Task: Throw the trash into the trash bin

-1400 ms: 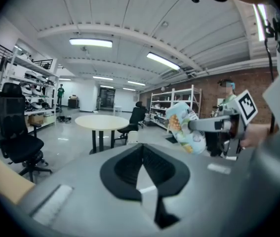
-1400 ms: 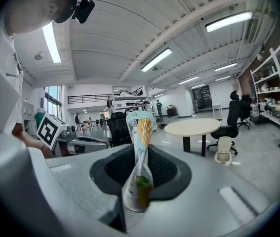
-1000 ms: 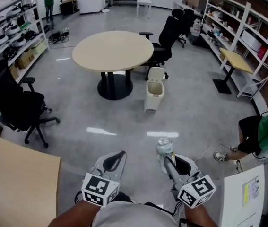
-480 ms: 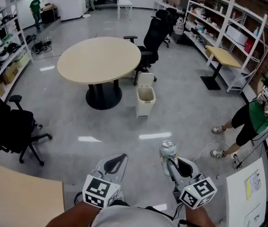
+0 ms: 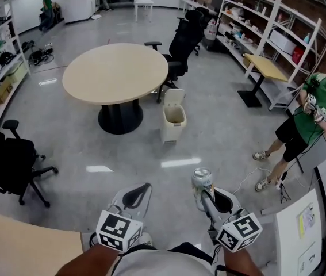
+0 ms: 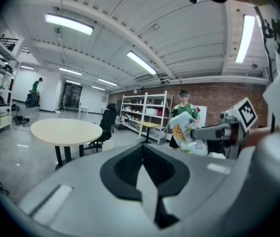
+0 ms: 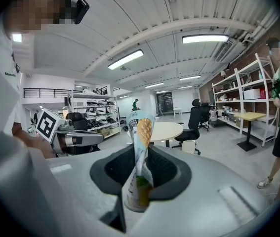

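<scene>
1. Head view: the trash bin (image 5: 171, 130) has shifted toward mid-frame since a second ago, so I judge I am lining up on it (still well apart).
2. Left gripper view: my left claw (image 6: 142, 152) is clenched and empty.
3. Right gripper view: my right claw (image 7: 140, 152) still grasps the crushed can (image 7: 139, 181).

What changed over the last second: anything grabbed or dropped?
Nothing grabbed or dropped. The head view has swung right, so the table and bin slid left in frame, and the bystander in green came fully into view at the right. Unchanged: the right gripper is shut on the can, and the left gripper is shut and empty.
</scene>
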Demonstrator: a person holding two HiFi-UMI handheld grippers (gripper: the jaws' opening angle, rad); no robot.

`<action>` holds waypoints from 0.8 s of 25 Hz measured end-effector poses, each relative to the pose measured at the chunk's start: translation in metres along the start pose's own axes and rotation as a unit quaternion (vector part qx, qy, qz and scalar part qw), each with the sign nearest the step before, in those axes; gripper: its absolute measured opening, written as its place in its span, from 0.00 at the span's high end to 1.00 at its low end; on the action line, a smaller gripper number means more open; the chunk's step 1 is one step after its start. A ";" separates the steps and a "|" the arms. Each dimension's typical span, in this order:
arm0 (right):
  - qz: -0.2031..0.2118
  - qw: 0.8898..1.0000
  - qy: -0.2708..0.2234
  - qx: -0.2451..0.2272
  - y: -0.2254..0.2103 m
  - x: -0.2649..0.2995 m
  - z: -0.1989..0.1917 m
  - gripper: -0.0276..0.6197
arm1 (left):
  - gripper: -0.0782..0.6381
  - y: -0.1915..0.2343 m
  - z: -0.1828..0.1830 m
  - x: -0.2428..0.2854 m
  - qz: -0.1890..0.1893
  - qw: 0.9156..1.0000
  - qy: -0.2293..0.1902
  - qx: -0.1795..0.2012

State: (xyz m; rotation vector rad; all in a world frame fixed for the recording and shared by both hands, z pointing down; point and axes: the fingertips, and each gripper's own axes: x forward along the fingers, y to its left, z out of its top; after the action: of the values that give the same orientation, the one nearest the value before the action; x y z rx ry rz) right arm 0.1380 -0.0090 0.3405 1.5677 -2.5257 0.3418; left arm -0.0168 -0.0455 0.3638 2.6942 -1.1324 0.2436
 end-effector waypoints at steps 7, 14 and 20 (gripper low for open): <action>-0.007 1.000 -0.001 0.000 0.005 0.009 0.004 0.83 | 0.88 0.011 -0.006 0.004 -0.006 1.000 0.008 -0.008; -0.014 1.000 -0.004 0.016 0.000 0.015 -0.003 0.83 | 0.88 0.011 -0.017 0.014 -0.021 0.999 0.034 -0.007; -0.011 1.000 -0.008 0.021 -0.017 0.030 -0.006 0.83 | 0.88 0.021 -0.017 0.028 -0.011 0.999 0.032 -0.003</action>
State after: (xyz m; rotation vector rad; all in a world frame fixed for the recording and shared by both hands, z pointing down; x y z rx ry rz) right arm 0.1404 -0.0407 0.3551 1.6186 -2.5261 0.3841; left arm -0.0140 -0.0744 0.3890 2.6717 -1.0843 0.3202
